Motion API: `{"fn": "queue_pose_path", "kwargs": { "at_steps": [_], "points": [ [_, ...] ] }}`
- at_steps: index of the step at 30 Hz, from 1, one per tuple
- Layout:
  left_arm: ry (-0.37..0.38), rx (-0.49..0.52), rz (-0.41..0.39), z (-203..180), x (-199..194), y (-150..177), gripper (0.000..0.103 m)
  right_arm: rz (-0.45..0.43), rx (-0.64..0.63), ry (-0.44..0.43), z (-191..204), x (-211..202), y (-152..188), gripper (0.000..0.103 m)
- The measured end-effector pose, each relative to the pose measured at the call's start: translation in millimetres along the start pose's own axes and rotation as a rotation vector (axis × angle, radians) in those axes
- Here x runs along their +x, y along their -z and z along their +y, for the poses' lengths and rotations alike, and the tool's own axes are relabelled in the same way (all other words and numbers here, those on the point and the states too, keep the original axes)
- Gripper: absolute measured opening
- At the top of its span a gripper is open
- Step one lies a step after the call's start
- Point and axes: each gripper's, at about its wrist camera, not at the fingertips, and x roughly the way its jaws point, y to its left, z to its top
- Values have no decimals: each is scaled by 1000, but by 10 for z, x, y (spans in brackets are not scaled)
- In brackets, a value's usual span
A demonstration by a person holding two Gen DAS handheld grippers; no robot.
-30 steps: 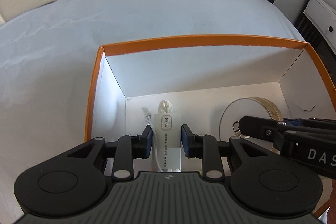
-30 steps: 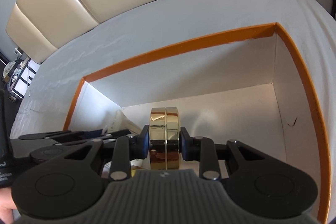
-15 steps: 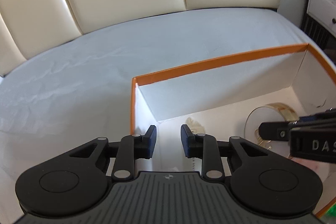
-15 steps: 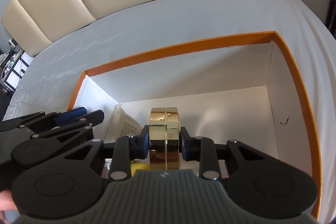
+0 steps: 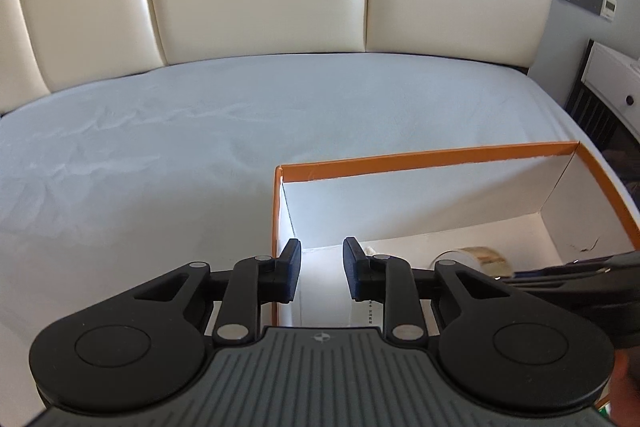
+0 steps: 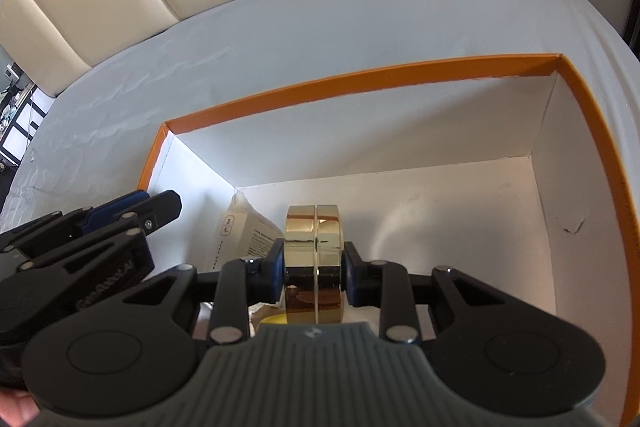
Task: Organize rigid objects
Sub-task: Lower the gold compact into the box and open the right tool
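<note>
Gold disc (image 6: 314, 259) upright, edge toward camera

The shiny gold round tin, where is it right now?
The gold tin is clamped on edge in the right gripper, inside the orange-rimmed box, with a white packet just left of it.

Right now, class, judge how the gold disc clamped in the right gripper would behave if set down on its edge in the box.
The gold disc is round with a narrow rim, so it would probably roll or topple. Its mirror-like finish suggests a slippery, rigid surface. The right gripper pinches its flat faces, likely the steadier hold.
</note>
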Motion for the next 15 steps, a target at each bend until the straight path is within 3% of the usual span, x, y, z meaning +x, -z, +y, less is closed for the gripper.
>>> {"fn": "queue_pose_path", "kwargs": {
  "at_steps": [15],
  "points": [
    [66, -91, 26, 189, 51, 22, 30, 68, -56, 51, 196, 304, -21, 28]
  ]
}}
